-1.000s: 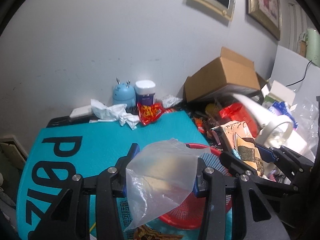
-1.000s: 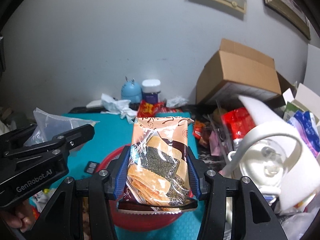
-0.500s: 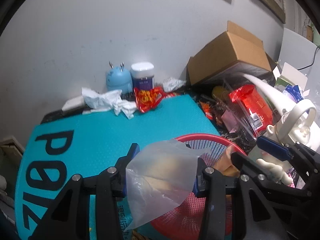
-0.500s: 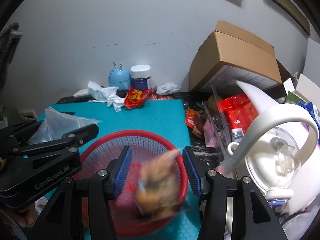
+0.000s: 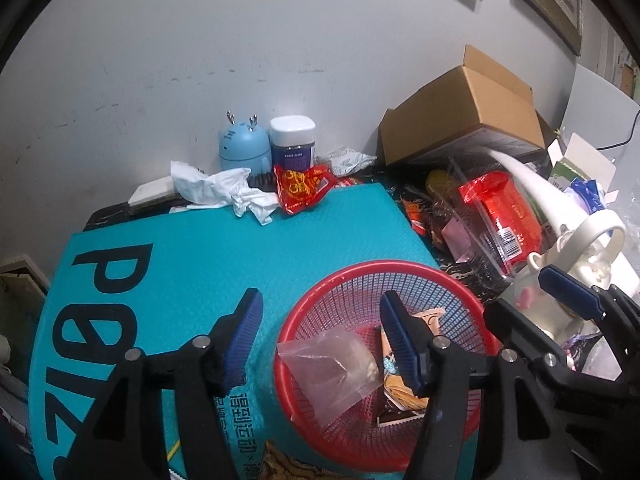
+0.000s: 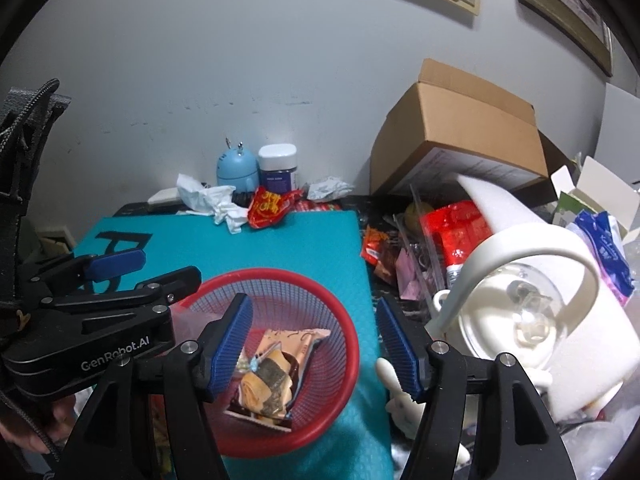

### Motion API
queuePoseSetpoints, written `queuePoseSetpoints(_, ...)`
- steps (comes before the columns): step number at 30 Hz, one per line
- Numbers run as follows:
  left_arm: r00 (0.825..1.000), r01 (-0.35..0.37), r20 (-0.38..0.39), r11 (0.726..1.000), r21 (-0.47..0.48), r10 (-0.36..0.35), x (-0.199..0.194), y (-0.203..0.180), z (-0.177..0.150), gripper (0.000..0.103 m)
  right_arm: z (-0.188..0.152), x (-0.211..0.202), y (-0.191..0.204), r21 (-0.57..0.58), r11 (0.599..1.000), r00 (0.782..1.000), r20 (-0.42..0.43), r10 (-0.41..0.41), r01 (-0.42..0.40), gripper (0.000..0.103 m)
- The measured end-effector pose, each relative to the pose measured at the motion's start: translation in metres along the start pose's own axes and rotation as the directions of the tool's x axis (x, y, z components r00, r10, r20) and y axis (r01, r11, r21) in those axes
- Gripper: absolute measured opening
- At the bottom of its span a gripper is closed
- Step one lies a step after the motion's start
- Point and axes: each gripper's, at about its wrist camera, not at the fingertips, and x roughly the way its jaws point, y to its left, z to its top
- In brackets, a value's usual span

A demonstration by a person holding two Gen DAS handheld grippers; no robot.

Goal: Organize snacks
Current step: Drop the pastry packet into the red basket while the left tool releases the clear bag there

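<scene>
A red mesh basket [image 5: 384,268] [image 6: 280,274] stands on the teal mat [image 5: 248,248]. A clear plastic bag [image 5: 336,368] lies inside it, and beside that lies an orange snack pack [image 6: 272,376] [image 5: 400,390]. My left gripper [image 5: 322,340] [image 6: 152,270] hovers over the basket's left rim. Its jaws are opening and nothing is between the pads. My right gripper [image 6: 316,346] [image 5: 540,308] hangs above the basket's right side, its jaws also opening and empty. A red snack bag [image 5: 300,188] [image 6: 268,208] lies at the mat's far edge.
Crumpled tissue [image 5: 224,190], a blue round gadget [image 5: 242,148] and a white-lidded jar [image 5: 292,140] line the wall. To the right are a cardboard box [image 6: 460,140], a red pack [image 6: 456,232], a white kettle [image 6: 532,320] and loose clutter.
Both grippers have opened. The clear bag dropped from the left gripper into the basket, and the orange pack fell from the right gripper into it.
</scene>
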Motion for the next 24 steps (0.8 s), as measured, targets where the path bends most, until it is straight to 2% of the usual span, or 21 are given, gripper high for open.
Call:
queuePoseSetpoints(12, 0.996, -0.019, 0.087, 1.0, -0.006, 0.02, -0.058, 0.002, 0.002, 0.06, 0.009, -0.046, 0.009, -0.024, 0.999, 0.997, 0.079, 0.026, -0.025, 0.065)
queuePoseSetpoints(24, 0.98, -0.054, 0.191, 0.998, -0.016, 0.056, -0.129, 0.003, -0.011, 0.06, 0.007, -0.099, 0.018, -0.044, 0.998, 0.987, 0.152, 0.05, -0.044, 0.065)
